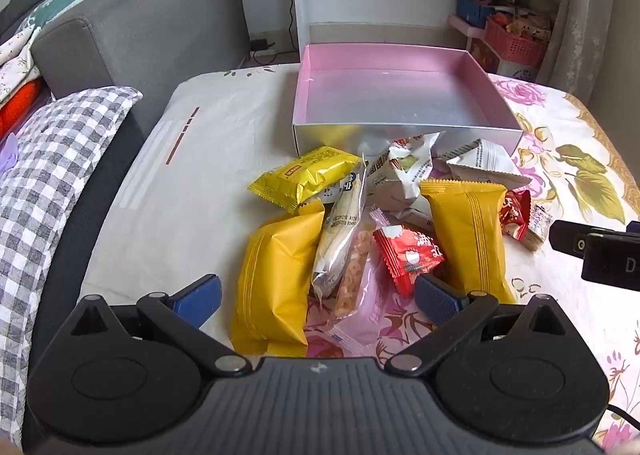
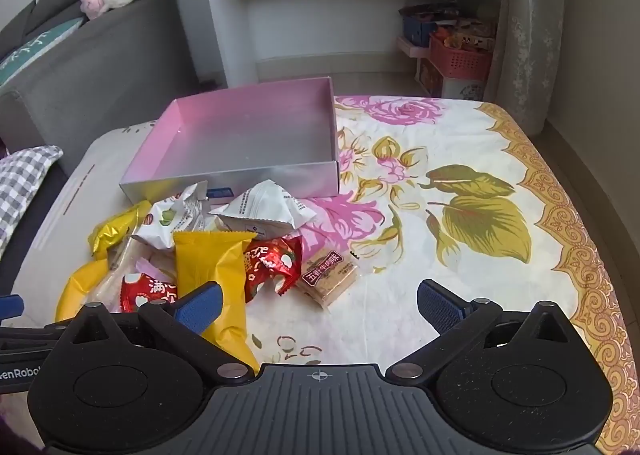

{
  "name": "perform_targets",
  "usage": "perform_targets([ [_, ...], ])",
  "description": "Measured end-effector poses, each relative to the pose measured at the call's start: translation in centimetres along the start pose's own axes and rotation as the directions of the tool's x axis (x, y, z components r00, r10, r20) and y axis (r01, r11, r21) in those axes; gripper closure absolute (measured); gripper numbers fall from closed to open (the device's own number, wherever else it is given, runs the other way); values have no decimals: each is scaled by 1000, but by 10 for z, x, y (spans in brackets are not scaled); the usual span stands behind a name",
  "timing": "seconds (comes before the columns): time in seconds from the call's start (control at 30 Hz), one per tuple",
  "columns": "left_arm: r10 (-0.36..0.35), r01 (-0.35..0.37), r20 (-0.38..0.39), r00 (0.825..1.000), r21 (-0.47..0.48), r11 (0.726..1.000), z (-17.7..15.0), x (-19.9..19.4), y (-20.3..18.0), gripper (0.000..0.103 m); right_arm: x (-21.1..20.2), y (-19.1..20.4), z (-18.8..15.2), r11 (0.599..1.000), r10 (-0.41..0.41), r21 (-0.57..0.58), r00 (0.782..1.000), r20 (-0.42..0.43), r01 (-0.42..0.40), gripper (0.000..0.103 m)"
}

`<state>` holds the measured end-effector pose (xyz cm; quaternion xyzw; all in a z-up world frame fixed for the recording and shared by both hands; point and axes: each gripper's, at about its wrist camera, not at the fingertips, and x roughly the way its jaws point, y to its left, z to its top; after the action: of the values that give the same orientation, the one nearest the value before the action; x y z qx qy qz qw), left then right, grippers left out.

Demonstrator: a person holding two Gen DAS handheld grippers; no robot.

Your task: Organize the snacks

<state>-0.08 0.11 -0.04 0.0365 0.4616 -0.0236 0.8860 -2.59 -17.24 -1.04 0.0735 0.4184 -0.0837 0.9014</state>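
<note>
Both the left hand-held gripper (image 1: 316,297) and the right hand-held gripper (image 2: 318,305) are spread wide and hold nothing. The snack packets (image 1: 384,223) lie heaped on the floral cloth (image 2: 460,159), touching the near wall of the pink box (image 1: 404,135).

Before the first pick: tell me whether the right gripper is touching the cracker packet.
Apart. In the right wrist view the open right gripper shows bare floral cloth between its blue fingers, and the cracker packet lies ahead of them.
</note>
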Motion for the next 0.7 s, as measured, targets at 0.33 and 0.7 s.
perform_targets([
  [0.33, 11, -11, -7, 1000, 16, 1000, -3, -2, -2, 0, 1, 3, -6, 1000, 4, -13, 1000, 3, -4, 0],
  [0.7, 4, -4, -14, 1000, 17, 1000, -5, -2, -2, 0, 2, 3, -3, 1000, 0, -12, 1000, -7, 0, 0],
])
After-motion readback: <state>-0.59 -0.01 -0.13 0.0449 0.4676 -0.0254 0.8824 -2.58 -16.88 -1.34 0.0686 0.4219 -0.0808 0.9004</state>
